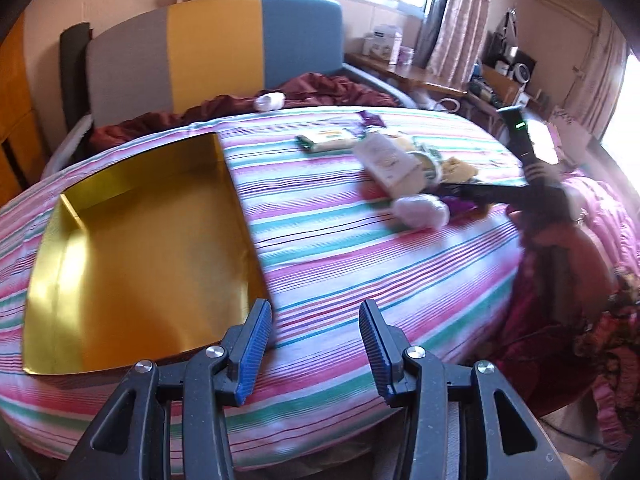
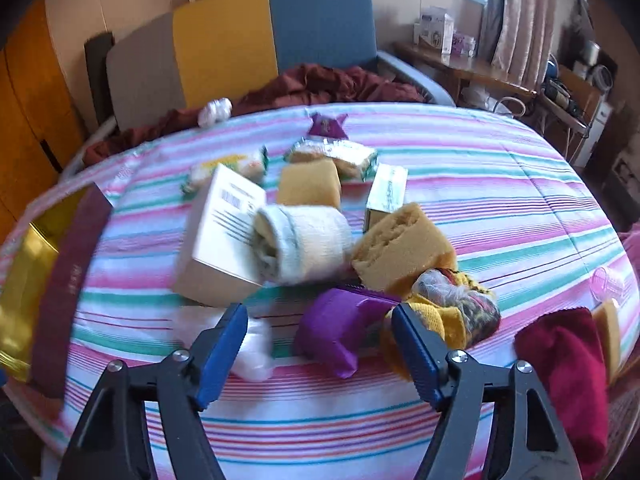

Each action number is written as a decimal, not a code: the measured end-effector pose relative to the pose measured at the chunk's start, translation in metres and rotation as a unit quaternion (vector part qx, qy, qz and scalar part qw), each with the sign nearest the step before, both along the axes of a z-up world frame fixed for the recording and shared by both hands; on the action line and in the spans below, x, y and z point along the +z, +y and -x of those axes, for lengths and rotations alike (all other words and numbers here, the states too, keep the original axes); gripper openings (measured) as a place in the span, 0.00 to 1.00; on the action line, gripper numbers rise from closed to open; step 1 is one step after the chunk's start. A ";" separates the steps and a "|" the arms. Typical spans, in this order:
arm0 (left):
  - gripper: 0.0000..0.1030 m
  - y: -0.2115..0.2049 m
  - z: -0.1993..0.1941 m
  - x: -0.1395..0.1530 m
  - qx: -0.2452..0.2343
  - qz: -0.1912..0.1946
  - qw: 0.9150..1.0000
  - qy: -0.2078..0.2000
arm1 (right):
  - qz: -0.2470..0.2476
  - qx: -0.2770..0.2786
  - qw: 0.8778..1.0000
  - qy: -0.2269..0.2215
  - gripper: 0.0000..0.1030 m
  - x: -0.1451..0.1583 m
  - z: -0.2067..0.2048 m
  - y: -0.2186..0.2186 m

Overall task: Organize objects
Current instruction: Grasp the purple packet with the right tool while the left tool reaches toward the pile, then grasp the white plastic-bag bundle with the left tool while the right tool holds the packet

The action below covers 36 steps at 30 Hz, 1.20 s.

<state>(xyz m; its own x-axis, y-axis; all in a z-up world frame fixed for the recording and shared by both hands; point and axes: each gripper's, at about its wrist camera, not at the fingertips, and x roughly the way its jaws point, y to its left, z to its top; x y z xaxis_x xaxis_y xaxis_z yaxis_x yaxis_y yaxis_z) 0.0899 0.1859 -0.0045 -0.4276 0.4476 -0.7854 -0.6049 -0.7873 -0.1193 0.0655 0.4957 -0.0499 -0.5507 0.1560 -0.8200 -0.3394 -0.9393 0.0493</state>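
Observation:
A gold-lined open box lies on the striped bed, left in the left wrist view; its edge shows at the far left of the right wrist view. My left gripper is open and empty beside the box's near right corner. My right gripper is open, its jaws either side of a purple object. Behind it lie a white box, a rolled white cloth, yellow sponges and wrapped snacks. The right gripper also shows in the left wrist view, at the pile.
A dark red cloth lies at the right bed edge. A crumpled maroon blanket and the coloured headboard are at the far end. A white plastic bag lies by my right gripper. A desk stands far right.

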 end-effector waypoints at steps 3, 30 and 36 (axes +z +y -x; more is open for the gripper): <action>0.45 0.012 0.002 -0.003 -0.013 -0.009 1.000 -0.016 | 0.005 0.005 1.000 -0.013 0.65 -0.014 0.005 0.003; 0.49 0.167 0.052 -0.050 -0.073 -0.041 0.994 -0.070 | 0.081 -0.001 0.995 -0.062 0.41 -0.031 0.005 0.041; 0.49 0.185 0.065 -0.067 -0.070 -0.033 0.995 -0.070 | 0.085 -0.003 0.995 -0.060 0.41 -0.031 0.005 0.041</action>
<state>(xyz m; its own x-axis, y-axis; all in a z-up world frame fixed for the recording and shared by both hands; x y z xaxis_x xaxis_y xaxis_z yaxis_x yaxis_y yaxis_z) 0.0245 0.3714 -0.0712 -0.2454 0.5477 -0.7999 -0.6820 -0.6840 -0.2591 0.0603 0.5369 -0.0807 -0.4470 0.0115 -0.8945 -0.3573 -0.9190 0.1667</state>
